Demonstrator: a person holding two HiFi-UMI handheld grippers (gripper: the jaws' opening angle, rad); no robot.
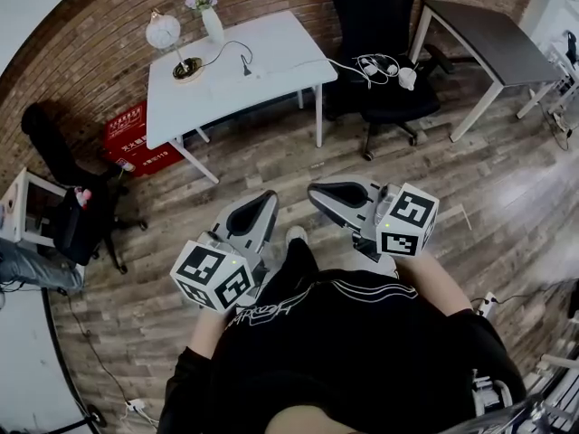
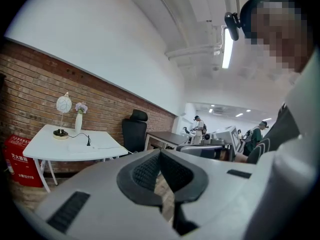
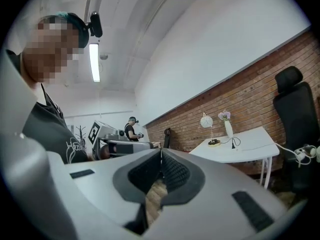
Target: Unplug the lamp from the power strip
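A globe lamp (image 1: 165, 33) stands on the white table (image 1: 271, 39) at the far side of the room, beside a vase of flowers (image 1: 209, 14). Its black cable runs to a black plug (image 1: 245, 65) that stands upright in a white power strip on the table. The lamp (image 2: 63, 104) and plug (image 2: 88, 143) also show small in the left gripper view, and the lamp (image 3: 206, 120) in the right gripper view. My left gripper (image 1: 268, 198) and right gripper (image 1: 315, 191) hang close to my body, well short of the table. Both are shut and empty.
A black office chair (image 1: 378, 25) with white cables (image 1: 384, 65) on its seat stands right of the table. A dark table (image 1: 493, 34) is at the far right, and a red box (image 1: 136, 138) and another chair (image 1: 68, 174) at the left. Wooden floor (image 1: 271, 156) lies between.
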